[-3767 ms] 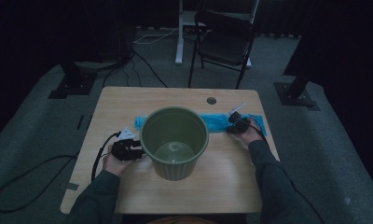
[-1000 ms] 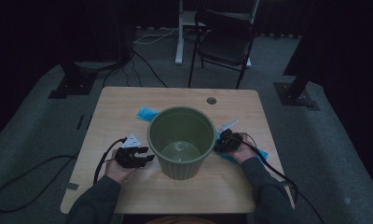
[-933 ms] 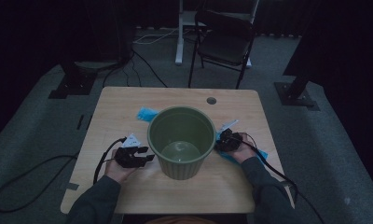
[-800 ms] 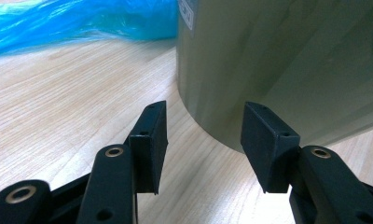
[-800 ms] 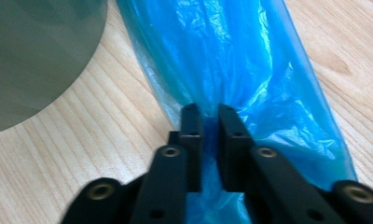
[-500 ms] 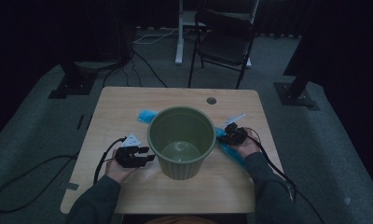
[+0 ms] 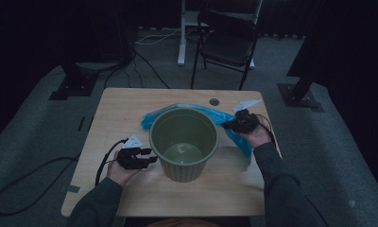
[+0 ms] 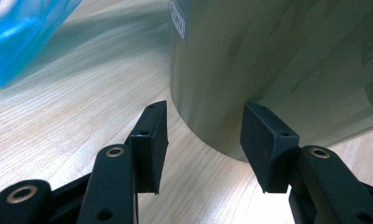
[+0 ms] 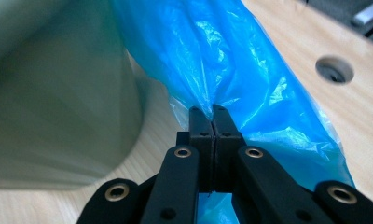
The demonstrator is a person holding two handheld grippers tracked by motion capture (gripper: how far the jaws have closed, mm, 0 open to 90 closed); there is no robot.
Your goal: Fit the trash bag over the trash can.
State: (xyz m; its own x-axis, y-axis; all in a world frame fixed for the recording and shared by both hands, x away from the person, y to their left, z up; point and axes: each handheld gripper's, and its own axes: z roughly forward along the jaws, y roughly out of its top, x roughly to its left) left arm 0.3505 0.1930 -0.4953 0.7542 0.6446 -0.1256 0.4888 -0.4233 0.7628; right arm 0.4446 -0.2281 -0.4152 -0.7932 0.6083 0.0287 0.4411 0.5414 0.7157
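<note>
Right gripper view shows your right gripper point(image 9: 212, 112) clamped on the blue plastic bag point(image 9: 231, 60) lying behind the green bin point(image 7: 184, 142) mid-table, while your left gripper point(image 8: 203, 140) waits with jaws apart at the bin's base, so lining it remains undone.

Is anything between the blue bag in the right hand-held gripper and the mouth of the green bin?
Nothing visible blocks it. The right hand-held gripper is shut on the blue bag right beside the green bin, whose mouth is open. The left hand-held gripper sits open at the bin's base, below the rim.
</note>
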